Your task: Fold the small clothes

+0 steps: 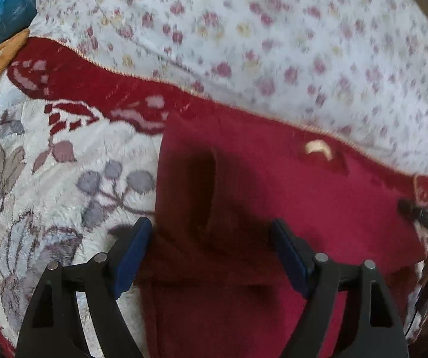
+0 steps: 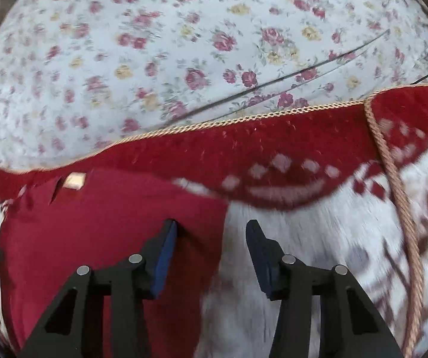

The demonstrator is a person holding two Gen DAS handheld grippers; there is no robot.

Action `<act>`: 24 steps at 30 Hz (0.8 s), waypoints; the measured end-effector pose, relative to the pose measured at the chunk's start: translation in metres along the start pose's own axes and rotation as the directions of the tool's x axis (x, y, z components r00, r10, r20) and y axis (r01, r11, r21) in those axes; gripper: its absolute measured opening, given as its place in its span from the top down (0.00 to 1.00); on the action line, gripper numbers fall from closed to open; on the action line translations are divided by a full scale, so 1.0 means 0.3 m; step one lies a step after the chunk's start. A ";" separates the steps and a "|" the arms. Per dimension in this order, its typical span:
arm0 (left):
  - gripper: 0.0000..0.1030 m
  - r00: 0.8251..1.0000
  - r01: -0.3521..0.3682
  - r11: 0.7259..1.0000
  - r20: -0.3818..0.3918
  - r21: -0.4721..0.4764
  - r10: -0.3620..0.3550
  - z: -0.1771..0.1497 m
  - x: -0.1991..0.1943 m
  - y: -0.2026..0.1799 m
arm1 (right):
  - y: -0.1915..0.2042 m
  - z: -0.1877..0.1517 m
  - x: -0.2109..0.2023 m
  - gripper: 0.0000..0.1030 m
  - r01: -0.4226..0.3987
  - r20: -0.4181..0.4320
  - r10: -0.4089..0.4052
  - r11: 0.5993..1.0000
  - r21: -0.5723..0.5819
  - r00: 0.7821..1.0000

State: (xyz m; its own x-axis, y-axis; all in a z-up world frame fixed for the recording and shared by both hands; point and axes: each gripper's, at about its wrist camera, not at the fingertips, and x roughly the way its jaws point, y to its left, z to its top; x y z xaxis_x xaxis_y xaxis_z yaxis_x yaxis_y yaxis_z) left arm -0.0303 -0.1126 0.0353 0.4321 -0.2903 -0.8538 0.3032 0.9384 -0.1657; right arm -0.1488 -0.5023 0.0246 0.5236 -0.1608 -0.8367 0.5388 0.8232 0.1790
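Observation:
A small dark red garment (image 1: 273, 203) lies flat on a red and white patterned blanket (image 1: 49, 155), with a small tan label (image 1: 318, 148) near its far edge. My left gripper (image 1: 214, 232) is open just above the garment's left part, its left finger over the garment's left edge. In the right wrist view the garment (image 2: 100, 226) lies at the lower left, its label (image 2: 75, 180) at the far edge. My right gripper (image 2: 211, 232) is open and empty, straddling the garment's right edge. The right gripper's tip shows at the right edge of the left wrist view (image 1: 426, 220).
The blanket (image 2: 318, 238) has a red border with gold cord trim (image 2: 243, 117). Beyond it lies a white floral sheet (image 2: 154, 44) with a thin dark cable (image 2: 288, 74) across it. A blue bag (image 1: 13, 6) sits at the far left.

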 end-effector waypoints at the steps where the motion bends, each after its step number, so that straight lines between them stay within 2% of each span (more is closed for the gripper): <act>1: 0.22 1.000 -0.004 1.000 -0.009 0.000 0.004 0.000 0.010 0.001 | -0.018 0.014 0.022 0.50 0.007 -0.001 -0.007 1.000 0.017 1.000; 4: 0.22 1.000 0.012 1.000 -0.017 -0.023 -0.012 0.006 0.016 0.016 | -0.120 0.047 0.053 0.54 0.025 -0.007 -0.024 0.991 0.134 1.000; 6: 0.22 1.000 0.020 0.999 -0.021 -0.036 -0.021 0.007 0.013 0.025 | -0.174 0.042 0.008 0.53 -0.047 0.009 0.047 0.978 0.204 0.999; 9: 0.22 1.000 0.020 0.999 -0.015 -0.035 -0.020 0.007 0.008 0.020 | -0.146 0.000 -0.097 0.48 -0.103 0.033 0.099 0.987 0.126 0.995; 10: 0.22 1.000 0.018 0.999 -0.013 -0.033 -0.019 0.007 0.006 0.016 | -0.124 -0.027 -0.133 0.42 -0.142 0.033 0.139 0.985 0.101 0.990; 11: 0.22 1.000 0.016 0.999 -0.010 -0.030 -0.016 0.005 0.004 0.012 | -0.105 -0.043 -0.147 0.39 -0.168 0.027 0.166 0.982 0.088 0.986; 13: 0.22 1.000 0.009 1.000 -0.006 -0.021 -0.009 0.001 0.003 0.007 | -0.034 -0.098 -0.161 0.39 -0.199 -0.025 0.200 0.979 0.032 0.979; 15: 0.22 1.000 0.007 1.000 -0.005 -0.021 -0.007 -0.004 0.004 0.009 | 0.009 -0.145 -0.153 0.39 -0.155 -0.066 0.153 0.987 -0.036 0.986; 17: 0.22 1.000 0.007 1.000 -0.006 -0.024 -0.007 -0.010 0.001 0.014 | 0.024 -0.204 -0.130 0.39 -0.028 -0.081 0.018 0.992 -0.124 0.997; 18: 0.22 1.000 0.009 1.000 -0.007 -0.029 -0.009 -0.012 0.000 0.019 | 0.015 -0.217 -0.129 0.38 -0.008 -0.072 -0.001 0.992 -0.123 0.997; 21: 0.22 1.000 0.020 0.999 -0.004 -0.045 -0.020 -0.020 -0.017 0.032 | -0.017 -0.219 -0.190 0.37 -0.011 -0.049 0.009 0.999 -0.045 0.999; 24: 0.22 0.999 0.016 0.999 0.030 -0.039 -0.015 -0.021 -0.052 0.029 | 0.031 -0.232 -0.265 0.35 -0.014 0.026 0.017 0.995 -0.094 1.000</act>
State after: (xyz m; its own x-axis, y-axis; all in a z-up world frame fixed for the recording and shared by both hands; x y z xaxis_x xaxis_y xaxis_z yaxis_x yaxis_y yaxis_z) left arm -0.0396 -0.0987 0.0440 0.4526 -0.3096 -0.8362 0.2768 0.9402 -0.1983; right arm -0.2314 -0.4440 0.0568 0.5497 -0.1614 -0.8196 0.4667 0.8731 0.1411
